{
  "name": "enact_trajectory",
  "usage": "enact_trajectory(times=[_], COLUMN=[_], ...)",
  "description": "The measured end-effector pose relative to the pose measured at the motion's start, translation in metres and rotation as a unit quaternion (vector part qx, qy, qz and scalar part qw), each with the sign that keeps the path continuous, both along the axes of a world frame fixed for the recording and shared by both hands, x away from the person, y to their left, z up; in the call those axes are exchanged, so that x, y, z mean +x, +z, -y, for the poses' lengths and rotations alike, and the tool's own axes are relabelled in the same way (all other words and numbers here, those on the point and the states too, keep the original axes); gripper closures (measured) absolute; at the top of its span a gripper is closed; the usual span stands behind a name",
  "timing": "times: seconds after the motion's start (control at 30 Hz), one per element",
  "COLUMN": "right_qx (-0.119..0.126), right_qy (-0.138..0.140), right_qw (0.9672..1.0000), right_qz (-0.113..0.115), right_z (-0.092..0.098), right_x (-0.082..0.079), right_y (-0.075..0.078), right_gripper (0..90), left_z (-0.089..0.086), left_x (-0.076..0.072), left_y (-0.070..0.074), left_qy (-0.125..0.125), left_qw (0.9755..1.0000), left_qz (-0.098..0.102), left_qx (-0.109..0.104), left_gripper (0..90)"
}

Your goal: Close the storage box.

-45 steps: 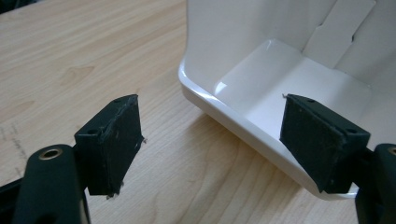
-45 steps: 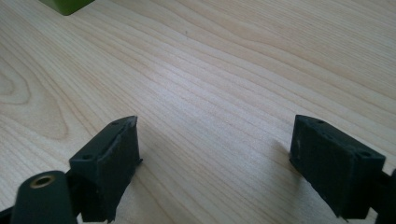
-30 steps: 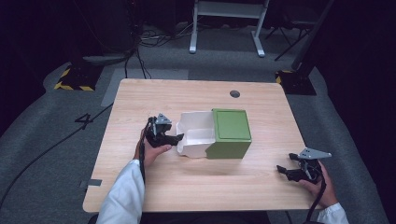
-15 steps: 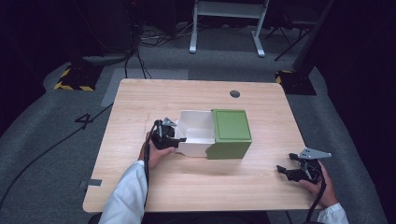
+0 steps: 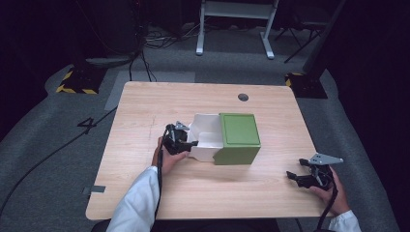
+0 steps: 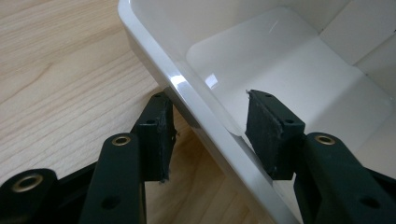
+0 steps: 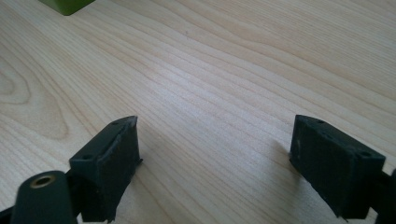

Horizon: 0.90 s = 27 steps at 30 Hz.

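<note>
1. While the high view looked down on the wooden table (image 5: 145, 111), a green box (image 5: 238, 137) sat near the middle of the frame, with a white drawer (image 5: 205, 137) slid out from its left side.
2. At the drawer's left end, just left of frame centre, the left gripper (image 5: 186, 143) met the white rim, held by a hand (image 5: 167, 157) whose white sleeve (image 5: 138, 203) ran up from the bottom edge.
3. In the left gripper view, the drawer's rim (image 6: 187, 93) ran diagonally from the upper left toward the bottom centre, passing between the two black jaws.
4. One pad sat outside the drawer wall over the wood at lower left, while the other sat inside over the white floor at lower right; the left pad looked touching or nearly touching the wall, and a gap showed between the rim and the right pad, so the jaws stood narrowly apart astride the wall, not yet clamped.
5. Toward the lower right of the high view, the right gripper (image 5: 302, 178) rested low near the table's edge, well apart from the box, held by the other hand (image 5: 329, 188).
6. In the right gripper view, its jaws stood wide with bare wood grain between them, and a corner of the green box (image 7: 65, 4) showed at the upper left.
</note>
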State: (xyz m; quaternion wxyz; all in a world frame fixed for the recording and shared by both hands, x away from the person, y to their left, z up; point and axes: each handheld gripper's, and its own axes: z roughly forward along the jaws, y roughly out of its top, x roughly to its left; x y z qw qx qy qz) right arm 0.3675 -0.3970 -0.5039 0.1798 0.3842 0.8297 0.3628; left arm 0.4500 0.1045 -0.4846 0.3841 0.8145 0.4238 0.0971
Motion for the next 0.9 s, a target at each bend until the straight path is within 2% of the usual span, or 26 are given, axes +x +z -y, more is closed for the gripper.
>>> enact_trajectory(times=[0.3, 0.47, 0.5, 0.6, 0.9], right_qx=[0.0, 0.0, 0.0, 0.0, 0.0], right_qy=[0.0, 0.0, 0.0, 0.0, 0.0], right_qw=[1.0, 1.0, 1.0, 1.0, 1.0], right_qz=[0.0, 0.0, -0.001, -0.001, -0.001], right_z=[0.0, 0.0, 0.0, 0.0, 0.0], right_x=[0.0, 0.0, 0.0, 0.0, 0.0], right_y=[0.0, 0.0, 0.0, 0.0, 0.0], right_gripper=[15.7, 15.7, 15.7, 15.7, 15.7], left_z=[0.02, 0.033, 0.037, 0.045, 0.059], left_x=[0.005, 0.004, 0.003, 0.003, 0.004], left_y=[-0.002, 0.001, 0.004, 0.004, 0.005], left_qy=[0.005, 0.006, 0.007, -0.003, -0.016], left_qw=[0.9998, 0.9995, 0.9993, 0.9996, 0.9997], left_qz=[0.004, 0.013, 0.016, 0.016, 0.012], left_qx=[-0.02, -0.026, -0.033, -0.023, -0.015], left_gripper=[53.8, 53.2, 53.1, 51.9, 51.0])
